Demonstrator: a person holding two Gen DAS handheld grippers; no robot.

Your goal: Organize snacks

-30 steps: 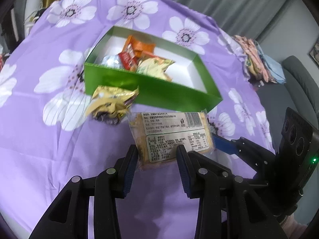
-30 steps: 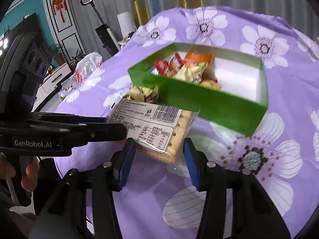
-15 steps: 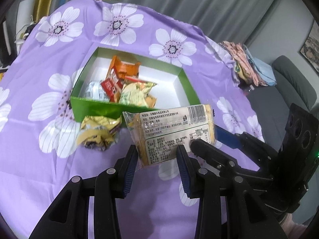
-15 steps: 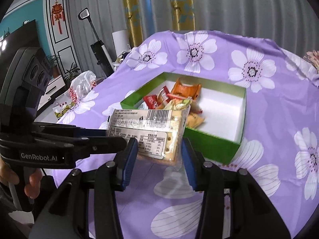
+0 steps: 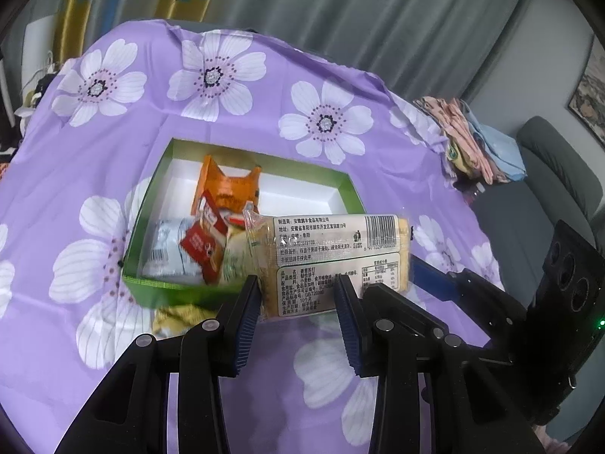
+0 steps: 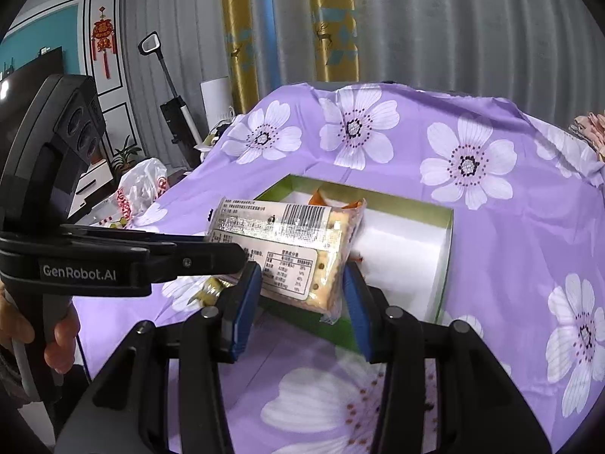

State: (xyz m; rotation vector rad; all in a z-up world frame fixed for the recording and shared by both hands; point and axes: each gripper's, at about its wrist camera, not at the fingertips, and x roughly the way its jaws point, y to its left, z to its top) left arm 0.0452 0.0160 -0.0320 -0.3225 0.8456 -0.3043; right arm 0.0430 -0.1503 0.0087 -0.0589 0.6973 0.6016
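1. Left wrist view: left gripper (image 5: 298, 297) clamped on one end of long clear-wrapped cracker pack with white printed label (image 5: 332, 253), pads tight against both sides.
2. Same pack lifted clear of purple flowered tablecloth (image 5: 264, 121), hanging over near right corner of green-walled, white-floored cardboard box (image 5: 351, 189).
3. Inside box, at left end: orange foil packet (image 5: 228, 189), red sachet (image 5: 202, 244), pale silver-blue pouch (image 5: 166, 246), all bunched together.
4. Yellow crinkled wrapper (image 5: 177, 319) on cloth, just outside near wall of box.
5. Right wrist view: right gripper (image 6: 302, 287) closed on other end of cracker pack (image 6: 287, 242), blue pads pressing its edges; pack tilted, over box (image 6: 446, 249).
6. Left gripper (image 6: 230, 255) reaching in from left edge, a hand (image 6: 56, 344) on its handle.
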